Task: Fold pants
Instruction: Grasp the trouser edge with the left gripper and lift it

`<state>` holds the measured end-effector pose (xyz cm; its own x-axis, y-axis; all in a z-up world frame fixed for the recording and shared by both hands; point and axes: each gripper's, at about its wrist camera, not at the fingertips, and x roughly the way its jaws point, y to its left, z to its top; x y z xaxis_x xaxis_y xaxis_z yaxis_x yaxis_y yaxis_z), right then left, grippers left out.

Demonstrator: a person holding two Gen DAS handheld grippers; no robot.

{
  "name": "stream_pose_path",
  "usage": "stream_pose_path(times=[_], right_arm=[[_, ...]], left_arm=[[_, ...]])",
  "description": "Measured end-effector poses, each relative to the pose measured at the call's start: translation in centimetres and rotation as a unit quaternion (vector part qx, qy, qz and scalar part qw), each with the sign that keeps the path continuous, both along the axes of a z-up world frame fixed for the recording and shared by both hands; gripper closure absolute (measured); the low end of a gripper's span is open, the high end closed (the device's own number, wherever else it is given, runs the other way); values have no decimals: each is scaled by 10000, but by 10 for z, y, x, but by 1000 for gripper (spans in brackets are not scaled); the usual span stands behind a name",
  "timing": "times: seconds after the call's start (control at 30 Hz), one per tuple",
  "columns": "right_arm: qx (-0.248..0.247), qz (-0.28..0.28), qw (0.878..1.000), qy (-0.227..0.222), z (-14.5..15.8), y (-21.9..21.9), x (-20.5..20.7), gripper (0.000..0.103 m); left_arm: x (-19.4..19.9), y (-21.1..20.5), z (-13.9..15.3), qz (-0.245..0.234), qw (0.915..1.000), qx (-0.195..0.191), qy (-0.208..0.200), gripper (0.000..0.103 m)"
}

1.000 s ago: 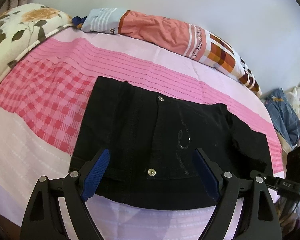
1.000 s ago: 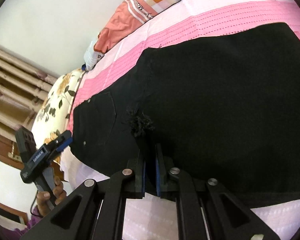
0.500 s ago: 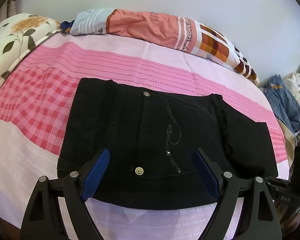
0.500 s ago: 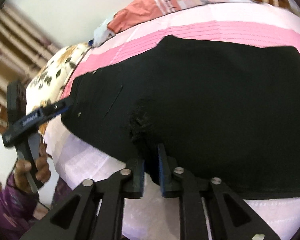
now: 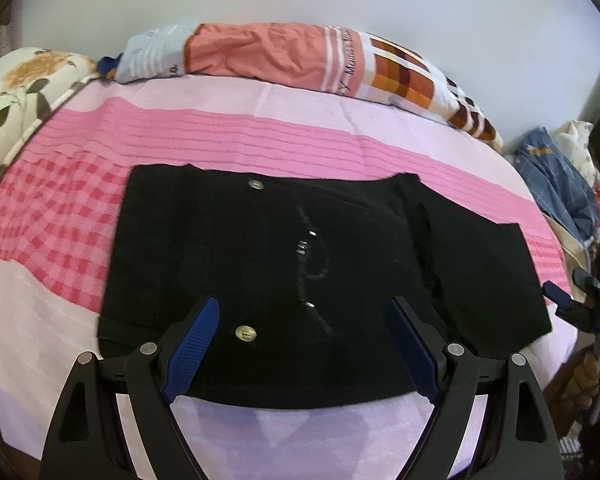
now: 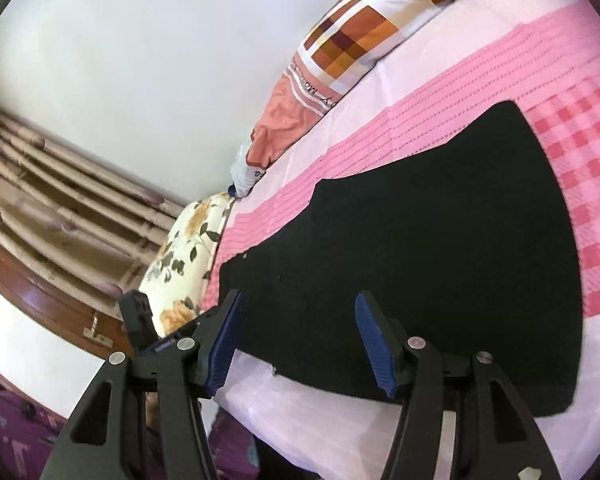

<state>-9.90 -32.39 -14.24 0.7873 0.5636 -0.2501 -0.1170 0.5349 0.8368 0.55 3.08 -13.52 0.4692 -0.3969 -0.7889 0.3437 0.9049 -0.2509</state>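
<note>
1. Pants (image 5: 300,264): black, laid flat in a folded block on the pink bedsheet (image 5: 228,136); a narrower layer is seen past a frayed edge on one side.
2. Left gripper (image 5: 302,344): spread wide over the pants' near edge, nothing pinched.
3. Right gripper (image 6: 296,340): jaws opening, cloth seen beyond them, none gripped.
4. Step judged: a fold just released; a fresh edge grip is called for next.
5. Beyond the pants: patterned bolster (image 5: 300,60), floral pillow (image 5: 16,88). No obstruction noted.

Partly legible lettering, seemingly "Mama", along the striped pillow (image 5: 352,68).
</note>
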Motion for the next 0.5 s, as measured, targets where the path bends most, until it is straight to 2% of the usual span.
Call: stream_pose_path(times=[0.13, 0.2, 0.3, 0.37, 0.47, 0.5], right_arm=[[-182, 384, 9991, 40, -4, 24, 7, 48], [-331, 436, 9982, 248, -14, 25, 14, 48], [190, 71, 9994, 272, -23, -6, 7, 48], [363, -224, 9989, 196, -22, -26, -2, 48], [644, -586, 9962, 56, -22, -50, -17, 46], [749, -638, 9951, 53, -25, -54, -18, 44]], left_arm=[[-9, -19, -2, -448, 9986, -225, 174, 18], [-15, -35, -3, -816, 9953, -370, 361, 18], [-20, -62, -1, -1382, 9872, -571, 547, 18], [-14, -81, -2, -1660, 9806, -738, 732, 18], [6, -103, -8, -1855, 9697, -1080, 1171, 18], [14, -112, -11, -1854, 9691, -1041, 1254, 18]])
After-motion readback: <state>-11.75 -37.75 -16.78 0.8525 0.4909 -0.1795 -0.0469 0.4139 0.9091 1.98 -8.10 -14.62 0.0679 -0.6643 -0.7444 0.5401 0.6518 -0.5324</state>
